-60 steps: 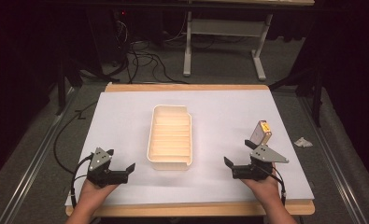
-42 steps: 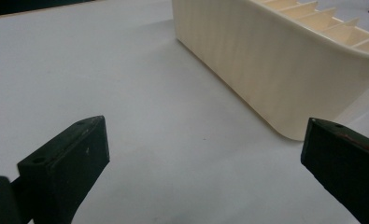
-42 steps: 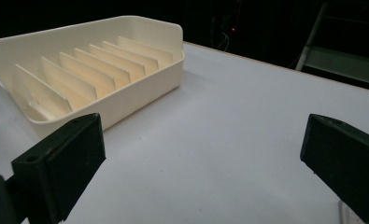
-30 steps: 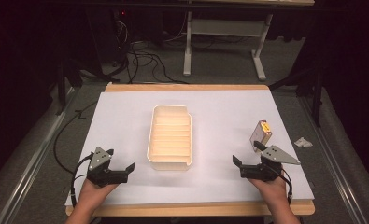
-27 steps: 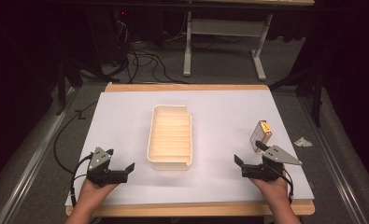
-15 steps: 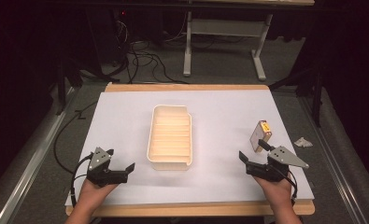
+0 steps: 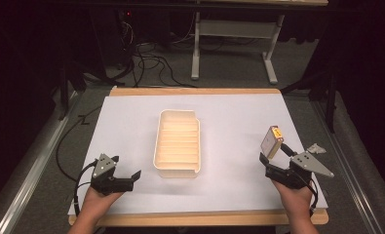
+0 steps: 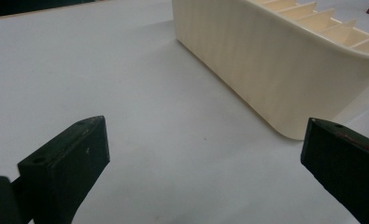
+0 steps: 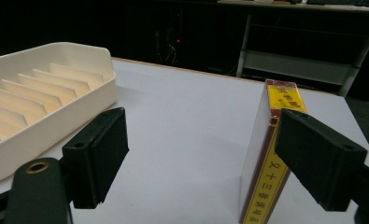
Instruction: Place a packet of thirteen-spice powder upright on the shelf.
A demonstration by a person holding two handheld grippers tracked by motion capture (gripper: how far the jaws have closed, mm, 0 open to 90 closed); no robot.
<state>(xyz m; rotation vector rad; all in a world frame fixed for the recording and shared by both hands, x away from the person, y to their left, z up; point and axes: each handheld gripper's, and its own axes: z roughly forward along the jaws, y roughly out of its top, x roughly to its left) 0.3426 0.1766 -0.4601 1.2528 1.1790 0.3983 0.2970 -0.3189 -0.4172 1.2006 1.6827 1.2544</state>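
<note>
- Right gripper is sitting at the near right edge of the table, jaws partly open and just been closing; small box is standing on end between them.
- In the right gripper view the right-hand jaw is lying against or just beside the box's narrow yellow face, the other jaw is well apart from it, so nothing is being pinched yet.
- Left gripper is resting at the near left, jaws wide open, nothing between them, only bare white table and the tray's near corner just ahead.
- Step in hand, as I'm reading it: the right gripper is closing in on the box for a pick-up.
- Farther in, the cream slotted tray is lying mid-table, its slots looking empty.
- Next move is calling for the jaws closing squarely on the box's broad faces, without tipping it, then carrying it left to a tray slot, probably.
</note>
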